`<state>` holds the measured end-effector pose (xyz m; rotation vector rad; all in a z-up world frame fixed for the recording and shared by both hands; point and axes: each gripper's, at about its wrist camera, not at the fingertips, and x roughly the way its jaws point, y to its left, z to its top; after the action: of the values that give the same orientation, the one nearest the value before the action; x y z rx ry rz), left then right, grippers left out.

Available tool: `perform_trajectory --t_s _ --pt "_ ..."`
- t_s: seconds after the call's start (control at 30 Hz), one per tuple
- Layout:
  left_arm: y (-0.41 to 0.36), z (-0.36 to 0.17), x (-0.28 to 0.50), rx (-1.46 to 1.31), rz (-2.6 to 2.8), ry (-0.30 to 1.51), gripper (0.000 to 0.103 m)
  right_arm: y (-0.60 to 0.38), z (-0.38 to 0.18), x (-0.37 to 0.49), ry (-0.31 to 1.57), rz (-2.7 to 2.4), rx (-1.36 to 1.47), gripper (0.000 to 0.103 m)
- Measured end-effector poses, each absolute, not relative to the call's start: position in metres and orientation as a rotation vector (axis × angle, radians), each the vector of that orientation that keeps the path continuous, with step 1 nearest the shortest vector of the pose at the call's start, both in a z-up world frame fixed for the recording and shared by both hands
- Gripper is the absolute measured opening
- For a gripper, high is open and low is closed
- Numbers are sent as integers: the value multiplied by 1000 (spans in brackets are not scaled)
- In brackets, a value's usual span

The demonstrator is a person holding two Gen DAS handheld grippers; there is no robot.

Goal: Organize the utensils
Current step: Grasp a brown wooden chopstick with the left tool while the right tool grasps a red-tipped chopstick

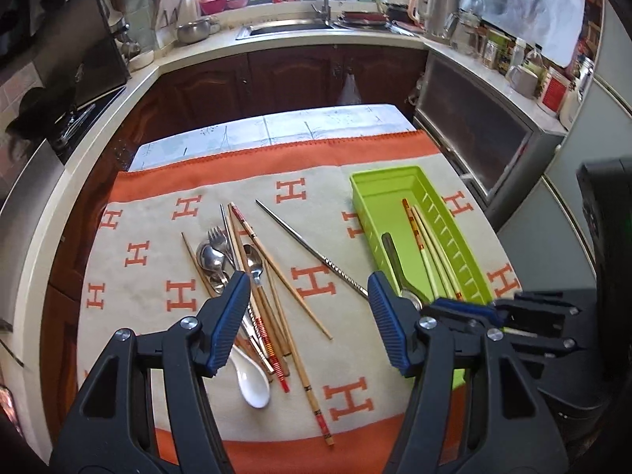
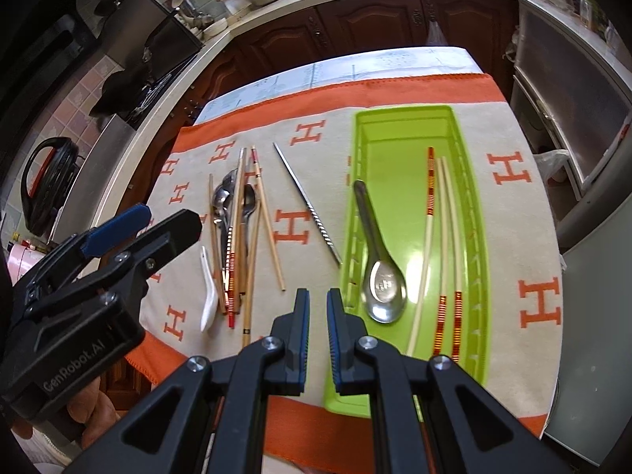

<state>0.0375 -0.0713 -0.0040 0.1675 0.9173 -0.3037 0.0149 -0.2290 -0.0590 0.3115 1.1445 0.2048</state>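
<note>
I had the left gripper (image 1: 308,316) spread wide and empty, hanging over the cloth-covered surface (image 1: 158,260) with its blue pads (image 1: 231,316) framing the loose pile. The right gripper (image 2: 317,324) was nearly closed, its jaws a narrow gap apart with nothing between them, poised over the near end of the green tray (image 2: 470,181) at that tray's left wall.

From the right wrist view I saw the tray lying lengthwise on the right half of the cloth. Inside it, a metal spoon (image 2: 379,264) lay along the left side, bowl toward me, handle pointing away. To its right lay three pale chopsticks (image 2: 444,245) with red-and-gold banded ends, roughly parallel to the tray's long wall; one had its banded end at the far side, two had theirs near me.

Just left of the tray, on the bare cloth, a single metal chopstick (image 2: 308,205) lay at a slant, apart from everything else. Further left was the unsorted heap: wooden chopsticks (image 1: 276,288) crossing one another at shallow angles, several steel spoons (image 1: 211,260) and a fork (image 1: 217,235) tucked under and beside them, and a white ceramic spoon (image 1: 251,383) at the near edge of the pile, partly under the sticks. A couple of the banded chopsticks (image 1: 272,351) were mixed into that heap too.

In the right wrist view the left gripper (image 2: 130,233) showed at the left edge, above the cloth's near left corner.
</note>
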Motion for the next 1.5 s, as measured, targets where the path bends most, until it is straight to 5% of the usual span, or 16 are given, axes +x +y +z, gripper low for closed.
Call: perform_trajectory --t_s 0.3,0.43,0.57,0.9,1.33,1.5 --pt "-26 18 60 158 -270 931 60 -202 -36 31 1109 243 254 9" --pt "3 23 79 103 -229 961 72 -196 -28 45 1098 249 247 9" --pt "22 23 91 120 -175 949 74 -191 -27 64 1112 258 246 9" --pt "59 -40 136 125 -105 1098 73 -160 -56 111 1212 298 214 9" --pt "91 -150 183 -80 -101 1367 31 -127 -131 165 1408 324 191 9" --pt "88 -169 188 -116 -108 1418 27 -118 -151 171 1456 320 139 9"
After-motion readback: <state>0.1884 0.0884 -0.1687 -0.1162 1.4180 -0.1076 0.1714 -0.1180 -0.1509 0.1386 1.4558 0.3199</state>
